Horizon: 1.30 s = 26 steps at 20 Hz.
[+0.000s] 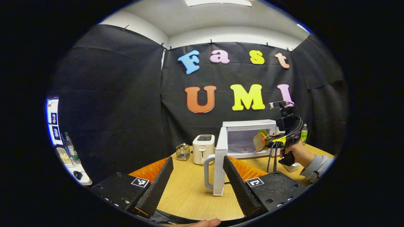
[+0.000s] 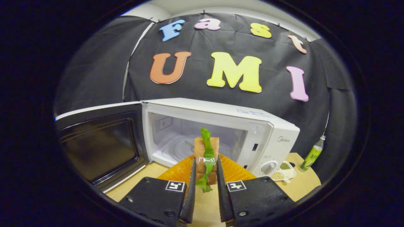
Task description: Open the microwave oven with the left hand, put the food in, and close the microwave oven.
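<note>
Right gripper (image 2: 205,176) has its 2 fingers clamped on the sandwich (image 2: 206,154), right at the open microwave (image 2: 221,126). Left gripper (image 1: 198,176) hangs wide, holding nothing.

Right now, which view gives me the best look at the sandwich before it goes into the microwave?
The right gripper view: the sandwich stands large and centred between the right gripper fingers, facing the open microwave cavity. The left gripper view shows it small and far off, side-on, at the microwave mouth.
</note>
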{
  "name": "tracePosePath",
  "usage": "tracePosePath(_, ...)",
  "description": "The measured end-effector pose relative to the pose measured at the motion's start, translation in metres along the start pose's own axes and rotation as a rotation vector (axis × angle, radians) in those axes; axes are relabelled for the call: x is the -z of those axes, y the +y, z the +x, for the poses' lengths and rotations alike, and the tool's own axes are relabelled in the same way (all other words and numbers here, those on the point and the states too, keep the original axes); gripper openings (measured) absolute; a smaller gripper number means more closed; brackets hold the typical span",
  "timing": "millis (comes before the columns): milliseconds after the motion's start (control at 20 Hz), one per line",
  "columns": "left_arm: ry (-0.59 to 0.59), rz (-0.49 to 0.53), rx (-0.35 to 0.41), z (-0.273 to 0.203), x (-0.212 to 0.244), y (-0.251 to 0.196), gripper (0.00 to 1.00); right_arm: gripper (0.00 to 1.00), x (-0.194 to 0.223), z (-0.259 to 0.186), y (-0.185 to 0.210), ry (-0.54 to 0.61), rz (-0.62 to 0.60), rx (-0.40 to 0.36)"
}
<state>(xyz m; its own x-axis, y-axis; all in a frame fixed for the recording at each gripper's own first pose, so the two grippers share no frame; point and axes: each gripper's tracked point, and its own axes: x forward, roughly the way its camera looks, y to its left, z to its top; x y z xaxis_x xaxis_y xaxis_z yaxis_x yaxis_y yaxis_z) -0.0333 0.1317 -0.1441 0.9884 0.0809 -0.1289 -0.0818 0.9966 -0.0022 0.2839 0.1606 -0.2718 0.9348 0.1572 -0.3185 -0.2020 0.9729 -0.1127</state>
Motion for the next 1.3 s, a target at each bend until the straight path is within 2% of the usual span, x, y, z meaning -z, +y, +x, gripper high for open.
tracePosePath(100,-0.023,-0.008,0.018,0.002,-0.007,-0.002,0.95,0.35,-0.004,0.019,0.004,-0.020,0.081,0.001)
tracePosePath(150,-0.041,-0.017,0.030,0.003,-0.011,-0.002,0.95,0.28,-0.005,0.027,0.011,-0.022,0.142,-0.013)
tracePosePath(200,-0.058,-0.028,0.042,0.003,-0.016,-0.002,0.95,0.35,-0.004,0.036,0.018,-0.015,0.209,-0.028)
tracePosePath(250,-0.078,-0.035,0.049,0.002,-0.021,-0.001,0.95,0.29,-0.002,0.045,0.022,-0.006,0.276,-0.033)
tracePosePath(300,-0.102,-0.042,0.044,0.001,-0.028,0.003,0.95,0.29,-0.001,0.054,0.024,0.000,0.330,-0.025)
tracePosePath(350,-0.123,-0.050,0.039,0.001,-0.033,0.007,0.95,0.37,-0.004,0.061,0.025,-0.007,0.365,-0.012)
tracePosePath(400,-0.145,-0.051,0.044,-0.001,-0.038,0.007,0.95,0.37,-0.012,0.069,0.022,-0.039,0.386,0.026)
tracePosePath(450,-0.163,-0.049,0.043,-0.002,-0.040,0.008,0.84,0.37,-0.014,0.075,0.020,-0.054,0.424,0.060)
tracePosePath(500,-0.178,-0.045,0.033,-0.004,-0.043,0.011,0.84,0.39,-0.010,0.081,0.019,-0.051,0.472,0.089)
tracePosePath(550,-0.186,-0.039,0.026,-0.004,-0.045,0.014,0.95,0.39,-0.011,0.085,0.014,-0.071,0.536,0.117)
tracePosePath(600,-0.185,-0.031,0.022,-0.003,-0.045,0.014,0.95,0.32,-0.008,0.089,0.008,-0.087,0.600,0.153)
tracePosePath(650,-0.183,-0.024,0.018,-0.002,-0.044,0.015,0.95,0.40,-0.005,0.091,0.001,-0.092,0.651,0.177)
tracePosePath(750,-0.182,-0.017,0.023,0.002,-0.043,0.012,0.95,0.40,0.002,0.098,-0.006,-0.089,0.715,0.180)
tracePosePath(900,-0.172,-0.010,0.038,0.009,-0.040,0.005,0.95,0.40,0.011,0.106,-0.017,-0.110,0.718,0.209)
tracePosePath(1300,-0.160,0.023,0.057,0.019,-0.032,-0.009,0.95,0.40,0.016,0.124,-0.021,-0.160,0.554,0.262)
